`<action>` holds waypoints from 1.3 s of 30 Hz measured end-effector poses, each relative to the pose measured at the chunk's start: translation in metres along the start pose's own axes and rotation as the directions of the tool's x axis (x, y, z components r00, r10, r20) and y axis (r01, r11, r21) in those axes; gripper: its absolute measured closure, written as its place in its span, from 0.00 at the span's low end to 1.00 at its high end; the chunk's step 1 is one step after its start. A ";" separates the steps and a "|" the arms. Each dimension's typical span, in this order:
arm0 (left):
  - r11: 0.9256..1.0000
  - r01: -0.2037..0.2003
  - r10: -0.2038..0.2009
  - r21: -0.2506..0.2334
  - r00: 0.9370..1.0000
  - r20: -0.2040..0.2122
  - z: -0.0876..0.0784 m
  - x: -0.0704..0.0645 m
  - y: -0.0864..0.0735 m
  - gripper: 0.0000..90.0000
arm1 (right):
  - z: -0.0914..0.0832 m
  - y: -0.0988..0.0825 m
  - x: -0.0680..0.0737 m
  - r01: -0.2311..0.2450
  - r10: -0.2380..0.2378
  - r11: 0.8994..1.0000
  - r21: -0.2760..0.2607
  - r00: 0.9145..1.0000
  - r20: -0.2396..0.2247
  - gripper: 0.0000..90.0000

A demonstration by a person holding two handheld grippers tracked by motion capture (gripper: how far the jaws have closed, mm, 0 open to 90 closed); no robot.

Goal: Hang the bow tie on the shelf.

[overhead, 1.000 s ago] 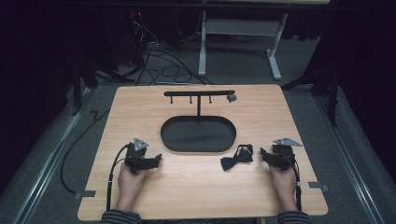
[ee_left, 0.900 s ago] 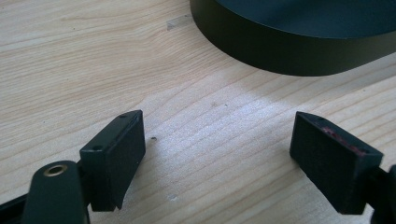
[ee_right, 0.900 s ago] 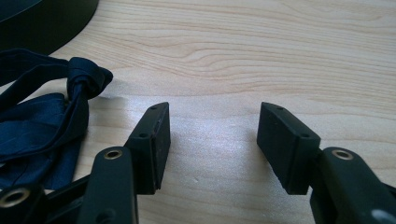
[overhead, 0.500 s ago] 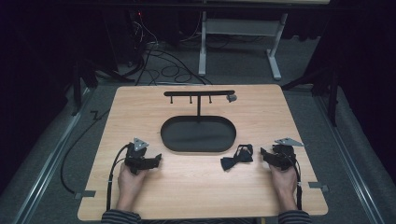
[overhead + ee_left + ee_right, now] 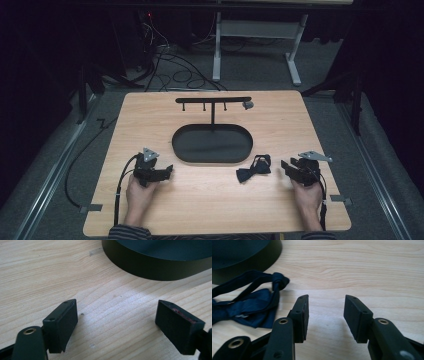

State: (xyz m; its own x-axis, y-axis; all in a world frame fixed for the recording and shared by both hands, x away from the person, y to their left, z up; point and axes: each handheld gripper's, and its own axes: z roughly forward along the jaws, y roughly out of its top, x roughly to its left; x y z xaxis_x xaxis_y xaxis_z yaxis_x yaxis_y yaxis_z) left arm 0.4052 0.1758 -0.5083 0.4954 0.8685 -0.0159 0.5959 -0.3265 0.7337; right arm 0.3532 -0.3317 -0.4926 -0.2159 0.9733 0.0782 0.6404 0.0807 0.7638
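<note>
A dark blue bow tie [image 5: 254, 168] lies flat on the wooden table [image 5: 215, 210], toward its near right part, just beside the near right end of the black oval tray [image 5: 212, 144] and apparently touching its wall in the right gripper view. The right gripper [image 5: 286, 165] sits just to the right of the bow tie, nearer the table's right edge; its jaws have just been closing, yet they stand apart with only bare wood between them, and the bow tie [image 5: 249, 303] lies outside its left jaw. The left gripper [image 5: 169, 170] rests near the table's near left part, just off the tray's near left end, jaws spread wide over bare wood. A black T-shaped stand [image 5: 213, 101] rises from the tray's far side.
</note>
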 end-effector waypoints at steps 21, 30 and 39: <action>1.000 -0.002 0.002 0.003 1.000 0.001 0.000 0.000 0.000 0.21 | -0.021 -0.003 0.021 0.013 -0.017 0.999 -0.040 0.994 -0.105 0.69; 1.000 -0.001 0.001 0.001 1.000 0.000 0.000 0.000 0.000 0.21 | -0.014 0.007 0.031 0.012 -0.017 0.999 -0.042 0.992 -0.128 0.69; 1.000 -0.002 0.002 0.003 1.000 0.001 0.000 0.000 0.000 0.21 | -0.005 0.015 0.033 0.038 -0.040 0.999 -0.019 0.991 -0.129 0.69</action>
State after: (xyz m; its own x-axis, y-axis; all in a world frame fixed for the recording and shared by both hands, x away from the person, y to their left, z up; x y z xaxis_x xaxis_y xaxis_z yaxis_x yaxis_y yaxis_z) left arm 0.4053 0.1760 -0.5082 0.4974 0.8674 -0.0154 0.5968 -0.3293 0.7317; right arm 0.3523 -0.2994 -0.4752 -0.3341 0.9336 0.1295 0.6176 0.1130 0.7784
